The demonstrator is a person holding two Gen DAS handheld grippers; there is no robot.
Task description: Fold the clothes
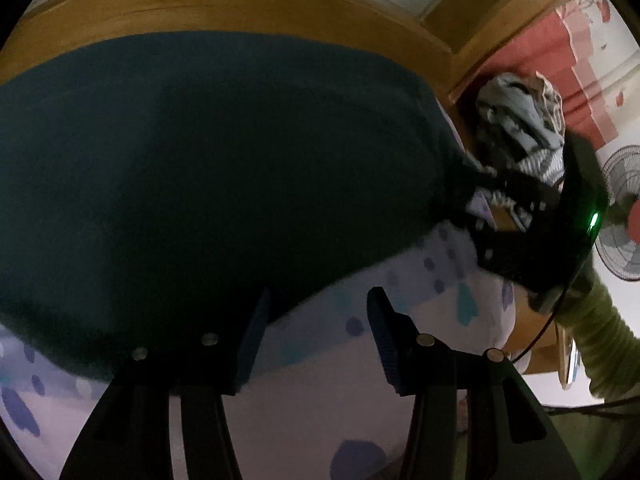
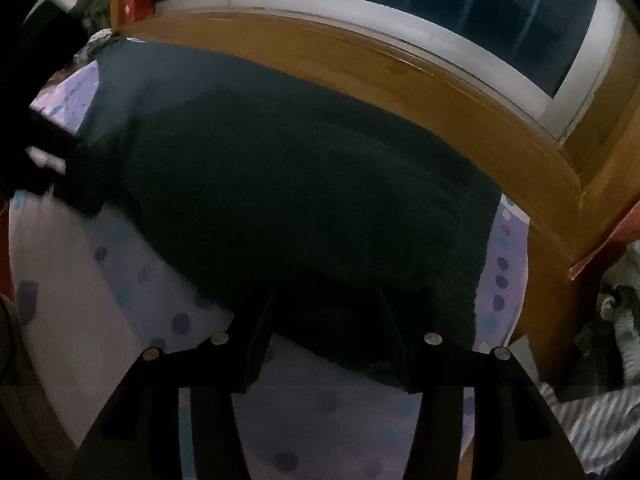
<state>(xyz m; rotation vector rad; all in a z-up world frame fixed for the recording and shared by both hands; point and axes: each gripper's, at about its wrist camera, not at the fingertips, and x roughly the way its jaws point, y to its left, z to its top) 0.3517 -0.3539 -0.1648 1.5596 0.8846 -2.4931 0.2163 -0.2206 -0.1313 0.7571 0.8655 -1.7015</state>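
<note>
- The dark green garment (image 1: 200, 168) lies flat on the spotted sheet (image 1: 420, 312), far edge near the wooden frame (image 1: 240, 4).
- My left gripper (image 1: 316, 336) and right gripper (image 2: 324, 336) both gape empty at its near hem.
- I'd pinch both near corners evenly before folding.

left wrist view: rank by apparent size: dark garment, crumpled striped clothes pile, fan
1. dark garment: fills most of the view, spread on the dotted sheet.
2. crumpled striped clothes pile.
3. fan: cut off by the image edge and farther away, so its rank against the pile is unsure.
</note>
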